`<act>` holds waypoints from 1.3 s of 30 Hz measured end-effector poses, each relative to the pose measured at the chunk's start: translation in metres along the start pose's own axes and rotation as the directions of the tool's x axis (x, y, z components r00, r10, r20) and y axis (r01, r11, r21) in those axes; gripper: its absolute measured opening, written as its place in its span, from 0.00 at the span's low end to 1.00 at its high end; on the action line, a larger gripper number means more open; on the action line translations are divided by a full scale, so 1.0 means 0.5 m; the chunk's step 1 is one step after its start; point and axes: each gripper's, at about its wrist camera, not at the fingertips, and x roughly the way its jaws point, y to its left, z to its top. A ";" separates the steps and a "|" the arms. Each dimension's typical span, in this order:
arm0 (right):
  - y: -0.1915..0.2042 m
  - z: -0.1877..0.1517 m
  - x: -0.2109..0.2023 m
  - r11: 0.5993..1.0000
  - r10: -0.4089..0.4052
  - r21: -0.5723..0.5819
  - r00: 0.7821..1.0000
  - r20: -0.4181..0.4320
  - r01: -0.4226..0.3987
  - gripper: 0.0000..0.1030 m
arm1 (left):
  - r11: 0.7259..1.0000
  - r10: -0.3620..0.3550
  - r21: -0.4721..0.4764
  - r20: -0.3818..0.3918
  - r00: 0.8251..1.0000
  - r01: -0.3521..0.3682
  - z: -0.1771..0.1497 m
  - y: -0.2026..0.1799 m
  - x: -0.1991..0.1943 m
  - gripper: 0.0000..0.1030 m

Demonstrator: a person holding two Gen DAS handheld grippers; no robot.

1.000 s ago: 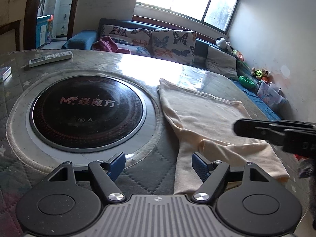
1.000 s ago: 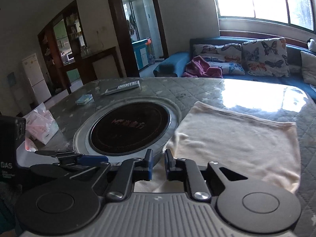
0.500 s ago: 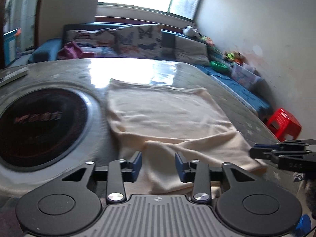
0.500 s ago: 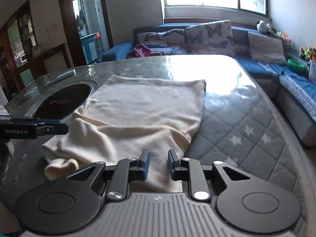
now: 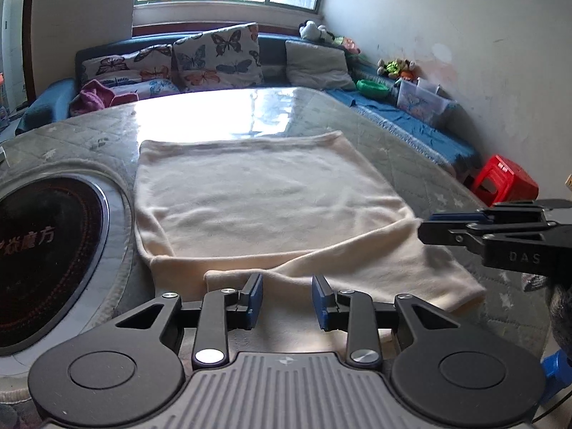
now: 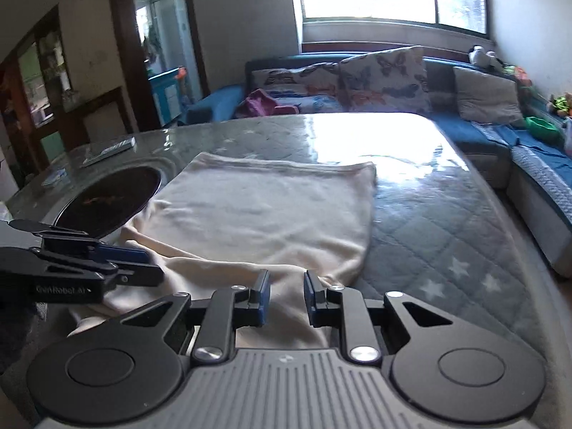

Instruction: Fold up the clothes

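A cream garment [image 5: 264,196] lies flat on the quilted table, its sleeves folded across the near end. It also shows in the right wrist view [image 6: 257,214]. My left gripper [image 5: 287,298] is open, low over the near hem, with cloth between and under its blue pads. My right gripper [image 6: 286,296] is open over the garment's near right corner. The right gripper shows side-on at the right of the left wrist view [image 5: 429,228]. The left gripper shows at the left of the right wrist view [image 6: 153,271].
A round black induction plate [image 5: 43,250] sits in the table left of the garment. A remote [image 6: 107,150] lies at the table's far left. A sofa with butterfly cushions [image 5: 214,57] runs behind the table. A red stool [image 5: 504,182] stands on the floor at right.
Both grippers have swung to face the garment's near edge and come closer to it. The right gripper's jaws have opened wider. The garment has not moved.
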 end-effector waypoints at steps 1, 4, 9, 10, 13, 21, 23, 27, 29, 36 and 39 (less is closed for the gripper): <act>0.002 0.001 0.012 1.000 -0.001 -0.008 1.000 -0.009 0.001 0.19 | 1.000 0.002 0.003 -0.003 1.000 -0.002 -0.001 0.001 0.003 0.32; 0.001 -0.004 0.037 1.000 -0.017 -0.022 0.999 -0.042 0.016 0.18 | 1.000 0.010 0.011 -0.010 1.000 -0.009 -0.004 0.006 0.012 0.32; 0.003 -0.001 0.041 0.999 -0.022 -0.036 0.998 -0.057 0.019 0.18 | 1.000 0.015 0.018 -0.009 1.000 -0.015 -0.006 0.012 0.012 0.32; 0.007 0.001 0.038 0.999 -0.025 -0.045 0.998 -0.055 0.023 0.18 | 1.000 0.017 0.019 -0.009 1.000 -0.017 -0.006 0.012 0.011 0.32; 0.021 0.006 0.020 0.997 -0.018 -0.070 0.999 -0.028 0.016 0.19 | 1.000 0.021 0.024 -0.007 1.000 -0.020 -0.007 0.011 0.003 0.32; 0.052 -0.022 0.002 0.989 -0.022 -0.150 0.999 -0.044 0.015 0.20 | 0.997 0.045 0.069 -0.003 0.999 -0.045 -0.028 0.017 -0.036 0.32; 0.060 -0.031 -0.006 0.987 -0.011 -0.160 0.999 -0.047 0.003 0.20 | 0.995 0.048 0.082 -0.001 0.999 -0.048 -0.036 0.018 -0.049 0.32; 0.074 -0.051 -0.021 0.984 0.006 -0.179 0.999 -0.054 -0.016 0.20 | 0.994 0.066 0.093 -0.018 0.998 -0.064 -0.051 0.021 -0.055 0.32; 0.077 -0.062 -0.023 0.983 -0.003 -0.183 0.998 -0.058 -0.008 0.20 | 0.993 0.074 0.096 -0.024 0.997 -0.072 -0.057 0.022 -0.060 0.32; 0.064 -0.075 -0.053 0.987 -0.010 -0.159 0.998 -0.055 0.001 0.21 | 0.987 0.076 0.145 0.000 0.997 -0.075 -0.077 0.022 -0.113 0.33; 0.062 -0.081 -0.063 0.987 -0.014 -0.161 0.998 -0.054 0.006 0.24 | 0.974 0.075 0.212 0.009 0.997 -0.076 -0.093 0.013 -0.135 0.33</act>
